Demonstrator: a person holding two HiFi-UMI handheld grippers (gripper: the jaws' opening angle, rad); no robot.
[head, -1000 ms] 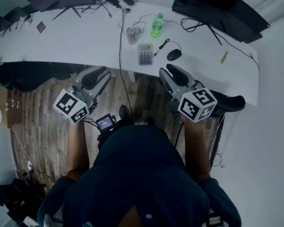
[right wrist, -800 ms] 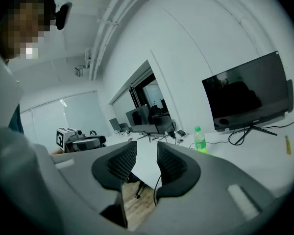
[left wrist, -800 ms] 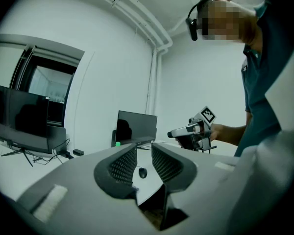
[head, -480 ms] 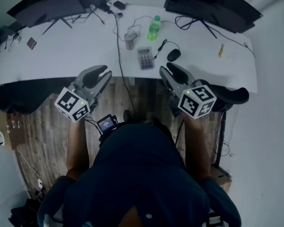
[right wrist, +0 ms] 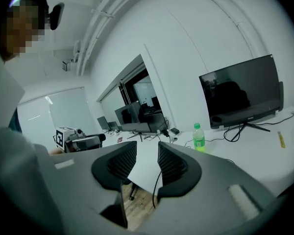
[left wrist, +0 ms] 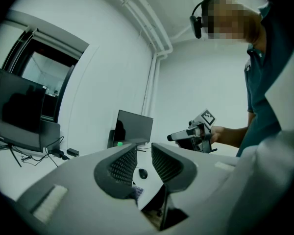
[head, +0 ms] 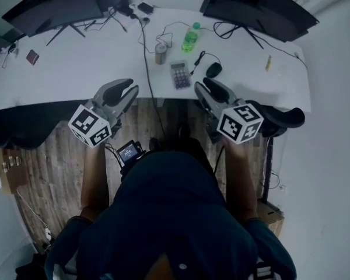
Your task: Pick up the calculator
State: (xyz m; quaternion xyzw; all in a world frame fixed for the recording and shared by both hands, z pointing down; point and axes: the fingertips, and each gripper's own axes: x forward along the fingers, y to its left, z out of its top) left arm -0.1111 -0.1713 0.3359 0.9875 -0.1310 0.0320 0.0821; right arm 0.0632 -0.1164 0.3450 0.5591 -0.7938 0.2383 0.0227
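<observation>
We are holding the left gripper (left wrist: 144, 156) and the right gripper (right wrist: 147, 156) with jaws drawn almost together on nothing, both short of the desk's (head: 76, 69) front edge. The calculator (head: 179, 74) is lying flat near that front edge, a can (head: 160, 53) behind it and a mouse (head: 213, 69) near its right. We are judging it light, stiff, smooth plastic, likely to slide. We are favouring a pinch across its long side edges, clear of the keys.

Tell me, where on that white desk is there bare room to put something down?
The widest bare stretch of the desk lies between the small brown thing and the can, before the left monitor. A smaller patch lies between the mouse and the yellow stick. Can, bottle, calculator and cables crowd the middle.
</observation>
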